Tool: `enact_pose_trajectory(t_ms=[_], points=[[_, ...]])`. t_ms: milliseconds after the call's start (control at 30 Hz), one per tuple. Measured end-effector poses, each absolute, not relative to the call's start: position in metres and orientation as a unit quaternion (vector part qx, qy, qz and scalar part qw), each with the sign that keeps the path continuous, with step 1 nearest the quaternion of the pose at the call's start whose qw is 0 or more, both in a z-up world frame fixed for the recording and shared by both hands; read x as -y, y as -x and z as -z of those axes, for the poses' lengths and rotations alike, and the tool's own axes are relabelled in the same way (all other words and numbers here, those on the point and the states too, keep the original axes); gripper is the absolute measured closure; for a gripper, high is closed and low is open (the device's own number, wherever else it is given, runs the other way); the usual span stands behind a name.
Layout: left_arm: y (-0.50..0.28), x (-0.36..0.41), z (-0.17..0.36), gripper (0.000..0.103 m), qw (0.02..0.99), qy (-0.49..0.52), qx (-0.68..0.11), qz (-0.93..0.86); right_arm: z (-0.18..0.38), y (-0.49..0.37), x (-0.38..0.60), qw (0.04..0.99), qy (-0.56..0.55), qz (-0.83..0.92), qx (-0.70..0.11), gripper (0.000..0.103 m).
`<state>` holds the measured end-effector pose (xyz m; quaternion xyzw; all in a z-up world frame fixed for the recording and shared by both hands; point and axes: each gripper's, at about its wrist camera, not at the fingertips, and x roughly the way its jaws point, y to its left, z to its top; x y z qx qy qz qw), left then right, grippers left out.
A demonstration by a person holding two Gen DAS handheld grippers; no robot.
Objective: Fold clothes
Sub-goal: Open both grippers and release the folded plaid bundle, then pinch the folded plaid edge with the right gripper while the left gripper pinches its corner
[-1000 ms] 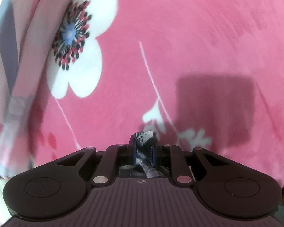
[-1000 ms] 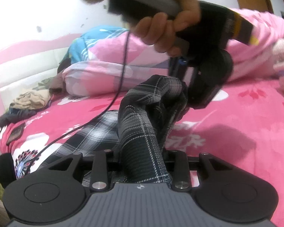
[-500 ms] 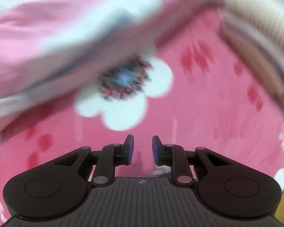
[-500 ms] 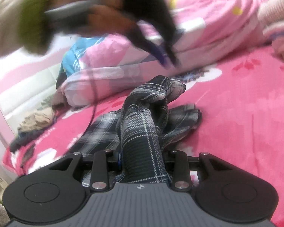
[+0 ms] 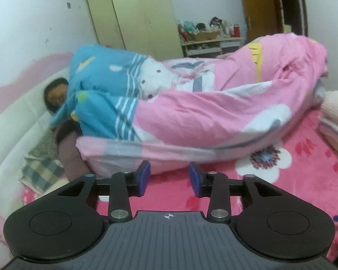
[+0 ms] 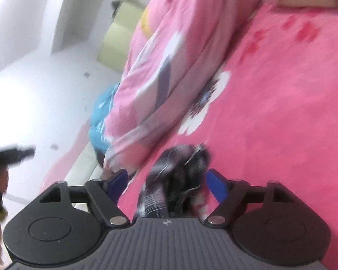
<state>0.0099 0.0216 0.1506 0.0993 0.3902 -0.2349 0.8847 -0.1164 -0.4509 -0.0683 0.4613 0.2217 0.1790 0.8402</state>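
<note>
Now, left wrist view: left hand-held gripper (image 5: 169,177) standing released, blue pads (image 5: 144,175) parted with nothing between them, looking level across the bed (image 5: 304,180) at the pink-and-blue quilt (image 5: 191,112) heaped along the far side. Showing no plaid garment anywhere in this view, so giving no bearing to it from this side. Wardrobe (image 5: 137,20) and cluttered shelf (image 5: 209,36) standing behind.

Differing from a second ago: then clamped on a wad of plaid cloth and pointing down at the sheet; half a second ago already parted and bare, mid-swing; now raised and looking out over the room.

Next, right wrist view: heavily blurred and rolled sideways. Right hand-held gripper (image 6: 166,180) standing spread wide, plaid garment (image 6: 178,180) lying bunched between and just ahead of the pads, seemingly touching neither, resting on the pink bed sheet (image 6: 281,112). Long axis of the bundle running roughly straight out along the fingers, though blur making this uncertain. Left hand-held gripper (image 6: 13,155) showing as a dark smear at the left edge, well apart from the cloth.

Differing from half a second ago: then closed on a raised fold of plaid; now let go, cloth sitting lower.

Judging the right hand much the nearer for any regrasp.
</note>
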Motion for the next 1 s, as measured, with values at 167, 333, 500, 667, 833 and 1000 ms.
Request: enact_pose_trajectory(t_ms=[167,333,500,667,833,1000], points=[[0.02,-0.087,-0.14,0.055,0.885,-0.056,-0.389,0.25,0.075,0.111,0.437,0.819,-0.469,-0.22,-0.247,0.005],[0.032,-0.087,0.015,0.055,0.8,0.09,-0.495,0.327,0.074,0.076,0.412,0.838,-0.409,-0.226,-0.283,0.004],[0.046,-0.09,0.09,0.055,0.753,0.187,-0.515,0.363,0.076,0.066,0.376,0.834,-0.337,-0.237,-0.368,0.004],[0.051,-0.083,0.111,0.055,0.763,0.218,-0.492,0.358,0.076,0.091,0.354,0.829,-0.311,-0.253,-0.39,0.005],[0.058,-0.064,0.109,0.079,0.791,0.171,-0.463,0.361,0.074,0.094,0.35,0.838,-0.298,-0.203,-0.409,0.051],[0.047,-0.062,0.105,0.097,0.762,0.214,-0.491,0.363,0.063,0.099,0.348,0.827,-0.308,-0.178,-0.435,0.071]])
